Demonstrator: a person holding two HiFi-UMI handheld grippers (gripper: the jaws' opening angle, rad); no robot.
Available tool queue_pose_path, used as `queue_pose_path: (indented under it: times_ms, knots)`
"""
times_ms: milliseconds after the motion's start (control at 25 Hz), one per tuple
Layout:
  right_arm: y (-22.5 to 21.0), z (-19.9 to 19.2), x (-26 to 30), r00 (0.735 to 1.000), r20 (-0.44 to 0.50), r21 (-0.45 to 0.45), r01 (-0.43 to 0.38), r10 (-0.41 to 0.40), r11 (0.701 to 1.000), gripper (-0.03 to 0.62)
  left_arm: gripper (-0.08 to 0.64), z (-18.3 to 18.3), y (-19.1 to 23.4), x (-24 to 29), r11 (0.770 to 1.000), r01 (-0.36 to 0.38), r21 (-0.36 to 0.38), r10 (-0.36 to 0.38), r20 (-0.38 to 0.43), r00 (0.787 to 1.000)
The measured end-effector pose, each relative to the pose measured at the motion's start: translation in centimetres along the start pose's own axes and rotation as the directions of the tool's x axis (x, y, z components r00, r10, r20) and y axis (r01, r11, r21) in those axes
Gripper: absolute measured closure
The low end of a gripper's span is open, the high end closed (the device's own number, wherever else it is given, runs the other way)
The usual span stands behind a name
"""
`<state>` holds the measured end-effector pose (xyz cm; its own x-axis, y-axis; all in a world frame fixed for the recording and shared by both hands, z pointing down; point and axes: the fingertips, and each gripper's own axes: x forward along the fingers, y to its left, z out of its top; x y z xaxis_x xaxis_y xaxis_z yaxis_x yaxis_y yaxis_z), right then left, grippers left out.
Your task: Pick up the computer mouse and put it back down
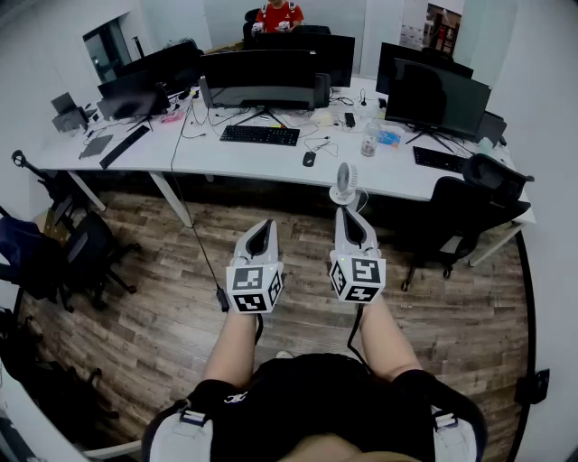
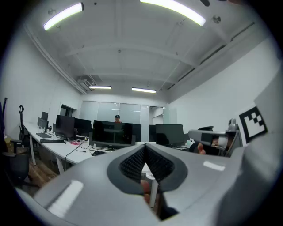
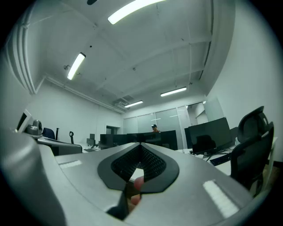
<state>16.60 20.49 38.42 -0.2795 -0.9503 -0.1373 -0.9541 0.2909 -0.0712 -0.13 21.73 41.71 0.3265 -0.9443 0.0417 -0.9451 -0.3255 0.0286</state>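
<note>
The black computer mouse lies on the white desk, right of a black keyboard. I hold both grippers side by side at waist height over the wooden floor, well short of the desk and pointing at it. The jaws of the left gripper are shut with nothing between them, and so are those of the right gripper. In the left gripper view the closed jaw tips cover the desk's middle. The right gripper view shows its closed tips likewise. Neither gripper view shows the mouse.
A small white fan stands at the desk's front edge, just past the right gripper. Curved monitors line the desk. A black office chair stands to the right, others to the left. A person in red sits beyond the desks.
</note>
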Motion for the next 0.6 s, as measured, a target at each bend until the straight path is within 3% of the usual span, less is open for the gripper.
queue_pose_path:
  times_ms: [600]
  knots:
    - [2.4, -0.9, 1.9, 1.0, 0.006, 0.037, 0.027, -0.028, 0.999, 0.594, 0.508, -0.5, 3.7, -0.3, 1.0, 0.011, 0.0, -0.011, 0.009, 1.0]
